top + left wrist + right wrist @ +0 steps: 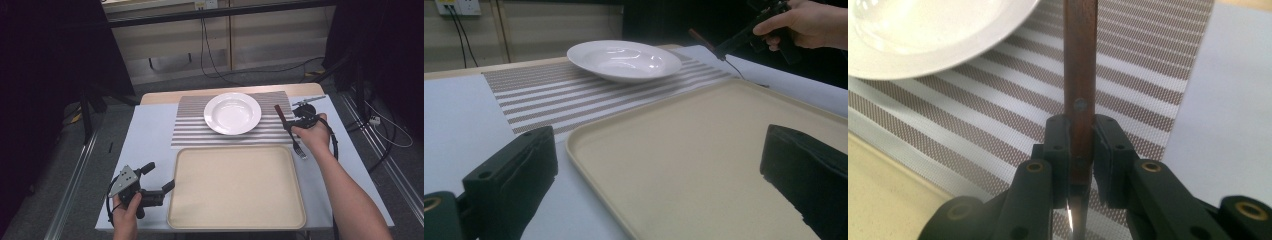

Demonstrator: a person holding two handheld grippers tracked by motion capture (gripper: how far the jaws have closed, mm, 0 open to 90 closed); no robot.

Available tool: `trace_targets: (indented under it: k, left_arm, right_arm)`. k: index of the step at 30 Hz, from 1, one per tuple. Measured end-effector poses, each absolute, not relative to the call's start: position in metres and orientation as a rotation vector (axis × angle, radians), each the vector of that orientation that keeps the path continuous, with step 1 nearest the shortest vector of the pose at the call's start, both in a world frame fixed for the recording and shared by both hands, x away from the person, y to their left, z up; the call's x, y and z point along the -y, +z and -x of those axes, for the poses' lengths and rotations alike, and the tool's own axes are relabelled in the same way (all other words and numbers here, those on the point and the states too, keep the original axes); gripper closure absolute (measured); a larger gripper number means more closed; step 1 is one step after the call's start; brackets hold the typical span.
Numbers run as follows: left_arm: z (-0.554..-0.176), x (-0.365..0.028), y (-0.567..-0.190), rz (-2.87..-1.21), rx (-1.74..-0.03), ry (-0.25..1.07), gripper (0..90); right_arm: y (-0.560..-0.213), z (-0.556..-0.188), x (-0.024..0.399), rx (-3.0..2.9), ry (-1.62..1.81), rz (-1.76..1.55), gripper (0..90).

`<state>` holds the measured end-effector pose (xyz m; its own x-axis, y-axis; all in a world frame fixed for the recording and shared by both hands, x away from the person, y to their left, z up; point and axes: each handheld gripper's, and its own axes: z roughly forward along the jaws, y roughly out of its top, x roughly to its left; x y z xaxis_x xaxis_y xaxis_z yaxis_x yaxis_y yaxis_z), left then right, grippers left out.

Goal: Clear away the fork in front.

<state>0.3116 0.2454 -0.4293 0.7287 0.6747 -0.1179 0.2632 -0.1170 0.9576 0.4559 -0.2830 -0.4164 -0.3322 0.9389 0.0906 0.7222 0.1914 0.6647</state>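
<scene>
Gripping risk: we judge the fork (pixel 291 128) could pivot or slip, because our right tongs (pixel 1081 145) pinch only its narrow wooden handle, with the metal tines hanging below toward the counter (pixel 150 130).
Landing risk: we think the fork could clip the plate's rim or drop skewed on the placemat (pixel 190 130) if it is lowered too near the plate (pixel 232 113).
Tray (pixel 235 187): the largest container, nearer us than the plate; we see nothing lying in it.
Plate: white and deep, on the striped placemat beyond the tray; we see it bare inside.
Fork place: just right of the plate, held above the placemat's right edge, handle pointing away from us.
Right tongs: clamped on the fork's handle.
Left tongs (pixel 157 176): spread wide with nothing between them, far left of the plate, by the tray's near-left corner.
</scene>
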Motion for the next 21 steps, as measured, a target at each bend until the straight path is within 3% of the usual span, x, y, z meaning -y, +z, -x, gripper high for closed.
trace_targets:
  k: [21]
  left_arm:
    - [-0.3129,-0.2426,-0.4296,-1.711,-0.748,0.411,2.1]
  right_arm:
    - [-0.413,-0.4524,0.2875,-2.11,0.959,-1.587,78.0]
